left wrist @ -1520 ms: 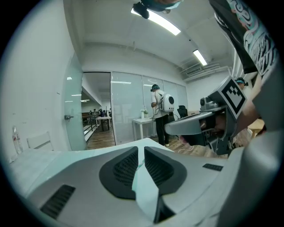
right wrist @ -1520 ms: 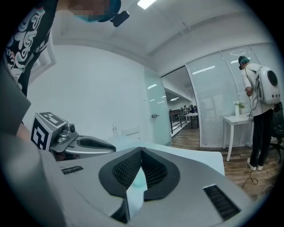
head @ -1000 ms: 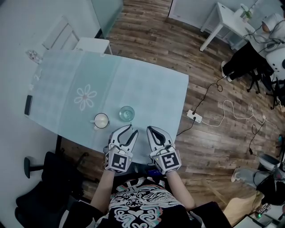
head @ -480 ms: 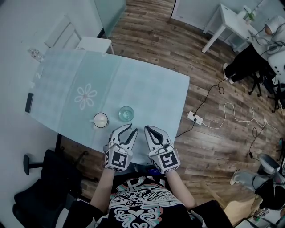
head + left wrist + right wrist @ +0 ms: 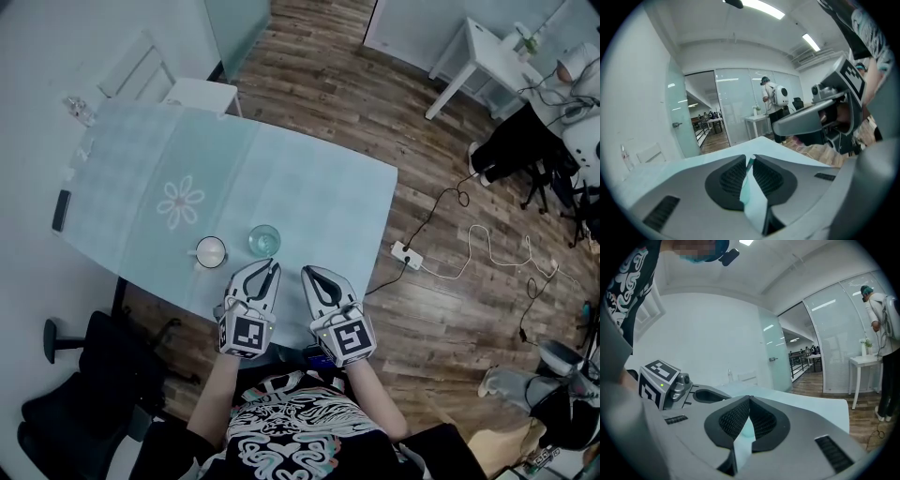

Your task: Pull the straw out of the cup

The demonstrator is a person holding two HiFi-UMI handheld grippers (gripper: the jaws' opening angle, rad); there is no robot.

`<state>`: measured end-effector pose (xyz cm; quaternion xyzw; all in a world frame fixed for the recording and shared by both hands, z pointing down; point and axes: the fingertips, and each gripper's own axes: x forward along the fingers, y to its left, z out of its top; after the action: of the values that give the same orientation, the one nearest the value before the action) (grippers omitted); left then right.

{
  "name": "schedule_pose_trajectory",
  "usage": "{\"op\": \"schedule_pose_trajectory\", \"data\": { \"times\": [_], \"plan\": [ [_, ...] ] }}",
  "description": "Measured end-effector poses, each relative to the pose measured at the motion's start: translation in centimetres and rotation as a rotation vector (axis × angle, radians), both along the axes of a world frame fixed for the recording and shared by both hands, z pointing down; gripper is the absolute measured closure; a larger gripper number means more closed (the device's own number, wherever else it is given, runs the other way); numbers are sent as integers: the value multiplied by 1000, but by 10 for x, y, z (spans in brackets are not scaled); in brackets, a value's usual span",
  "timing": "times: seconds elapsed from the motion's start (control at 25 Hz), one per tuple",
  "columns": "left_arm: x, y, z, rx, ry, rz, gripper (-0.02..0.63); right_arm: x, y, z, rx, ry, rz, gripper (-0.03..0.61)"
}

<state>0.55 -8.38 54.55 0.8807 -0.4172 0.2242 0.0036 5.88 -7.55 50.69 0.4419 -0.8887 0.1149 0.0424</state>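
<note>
Jaws of the left gripper [image 5: 269, 267] have just been closing and now stand almost together, with only a thin slit between the tips and nothing gripped in it. The right gripper [image 5: 307, 272] is just beside it, its jaws clenched tip to tip and empty. Both hover over the near edge of the pale teal tabletop [image 5: 309, 187]. A white cup [image 5: 211, 251] and a clear glass [image 5: 265, 240] stand side by side just ahead of the left gripper, untouched; the straw is too small to make out in either.
</note>
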Motion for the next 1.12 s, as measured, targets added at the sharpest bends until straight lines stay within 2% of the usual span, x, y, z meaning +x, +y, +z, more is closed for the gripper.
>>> {"op": "schedule_pose_trajectory", "data": {
  "times": [0.16, 0.28, 0.64, 1.12],
  "plan": [
    [-19, -10, -7, -53, 175, -117, 568, -2, -1, 0, 6, -2, -12, 565],
    [-35, -12, -5, -90, 256, -184, 569, -3, -1, -2, 10, -5, -17, 565],
    [-64, -13, 3, -140, 401, -312, 576, -8, -2, -7, 25, -22, -28, 565],
    [-80, -17, 8, -199, 482, -394, 584, -2, -1, -15, 41, -23, 8, 565]
  ]
}}
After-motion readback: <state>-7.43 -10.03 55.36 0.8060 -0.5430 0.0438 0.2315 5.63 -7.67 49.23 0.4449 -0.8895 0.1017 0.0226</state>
